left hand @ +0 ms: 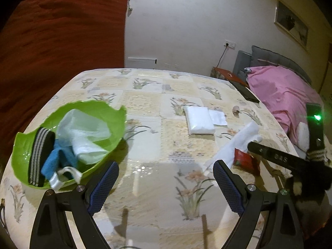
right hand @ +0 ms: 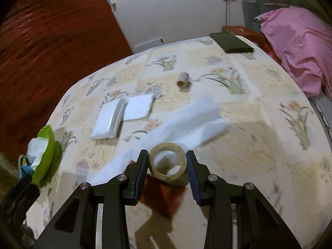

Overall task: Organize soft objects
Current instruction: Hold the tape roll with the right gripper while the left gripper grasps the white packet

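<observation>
Right gripper (right hand: 167, 166) closed on a tape roll (right hand: 167, 164), pads pressed to both sides, roll lifted off the table (right hand: 259, 145) with its hole facing the camera. Directly beneath, a red packet (right hand: 164, 197); just beyond, a white cloth (right hand: 186, 122) sprawled loose, partly blurred. Further out, a folded white pack (right hand: 110, 120) touching a smaller white square (right hand: 139, 106), then a small thread spool (right hand: 183, 79), a dark phone (right hand: 231, 42) at the far edge.

Left gripper (left hand: 166, 183) spread wide, holding nothing, hovering low over bare tablecloth. Green bowl (left hand: 68, 143) just beside its left finger, already stuffed: striped band (left hand: 38, 157), blue cloth (left hand: 54, 161), pale bag (left hand: 83, 132) mounded up, white strap (left hand: 62, 178) hanging over the rim.

Risks from here, as a guess: grip only on the curved outer wall, so a tilt or quick swing could roll the tape out. Bowl piled high — dropping anything on top might tip the bag over the edge. Could drag the cloth along if carried low. Hard to call tape a soft object, too; wrong pile possible.
</observation>
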